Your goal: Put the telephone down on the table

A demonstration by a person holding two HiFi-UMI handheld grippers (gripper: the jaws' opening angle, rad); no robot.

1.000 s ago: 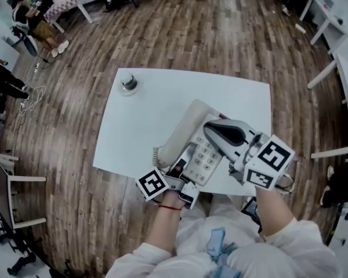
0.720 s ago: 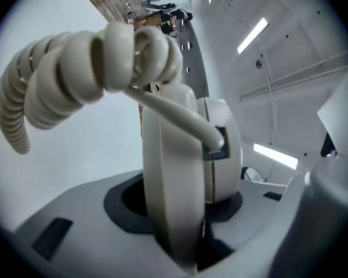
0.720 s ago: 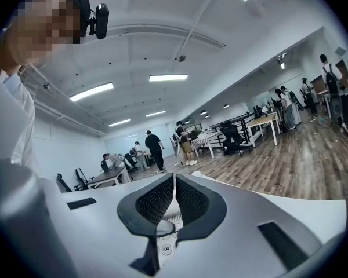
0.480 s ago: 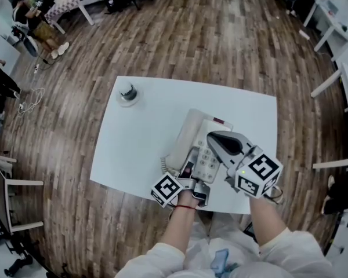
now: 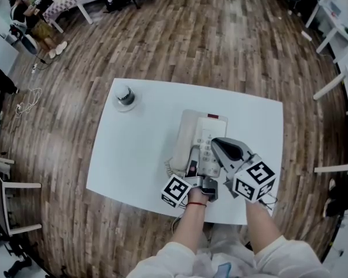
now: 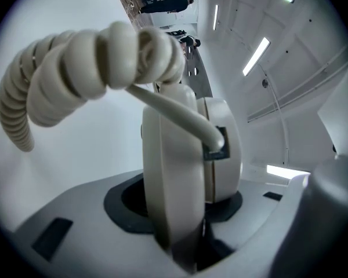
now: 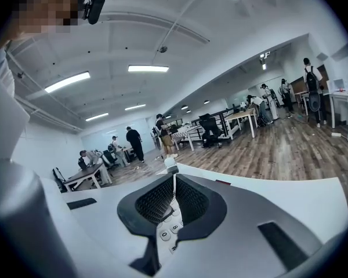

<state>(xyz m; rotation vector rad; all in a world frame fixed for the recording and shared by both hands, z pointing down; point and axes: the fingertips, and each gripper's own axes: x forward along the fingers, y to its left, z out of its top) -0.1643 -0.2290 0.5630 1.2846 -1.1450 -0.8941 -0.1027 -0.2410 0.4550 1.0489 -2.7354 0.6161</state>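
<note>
Now the cream plastic corded telephone [image 5: 202,133] has sunk almost onto the white rectangular table [image 5: 133,155], left gripper [image 5: 194,170] clamping it, right gripper [image 5: 219,146] closed and empty.

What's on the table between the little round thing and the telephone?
Nothing. In the head view, only bare white table lies between the small round object and the telephone.
</note>
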